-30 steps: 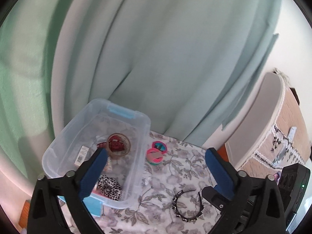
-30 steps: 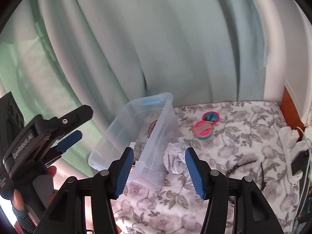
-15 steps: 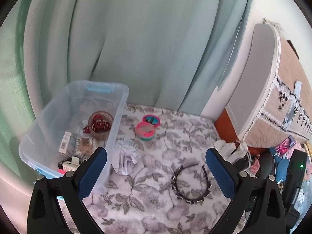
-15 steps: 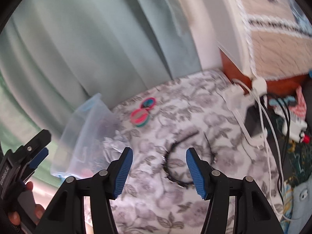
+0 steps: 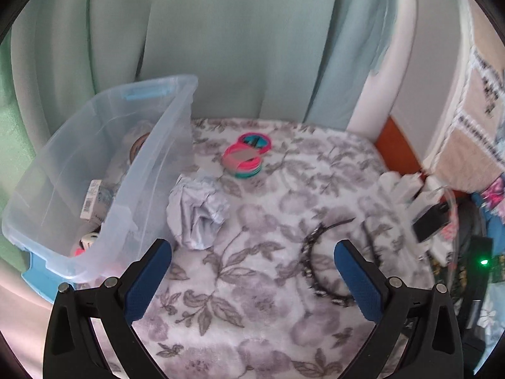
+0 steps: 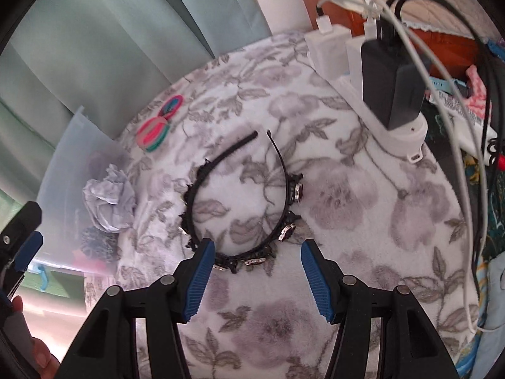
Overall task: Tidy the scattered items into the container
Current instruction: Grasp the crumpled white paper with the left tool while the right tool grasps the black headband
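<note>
A clear plastic bin (image 5: 148,170) with blue handles stands at the left on a floral cloth (image 5: 268,309); several small items lie inside it. Beside its wall rests a crumpled white paper ball (image 5: 197,213) (image 6: 109,200). Farther back sit a stack of pink and teal hair ties (image 5: 243,161) (image 6: 153,131) and a round pink case (image 5: 255,140). A black studded headband (image 6: 243,202) (image 5: 328,262) lies flat in the middle. My right gripper (image 6: 255,249) hovers open just above the headband's near curve, nothing between its pads. My left gripper (image 5: 252,252) stands open over the cloth, between paper ball and headband.
A white power strip (image 6: 378,107) with a black adapter (image 6: 391,85), white plugs and trailing cables lies along the cloth's right edge. Green curtains (image 5: 221,38) hang behind. A bed end (image 5: 473,120) and clutter stand at the right. A hand (image 6: 38,353) holds the left gripper.
Both grippers have come down and tilted toward the cloth. The right view swung from the bin to the headband, which now lies right before its fingers. Nothing was picked up.
</note>
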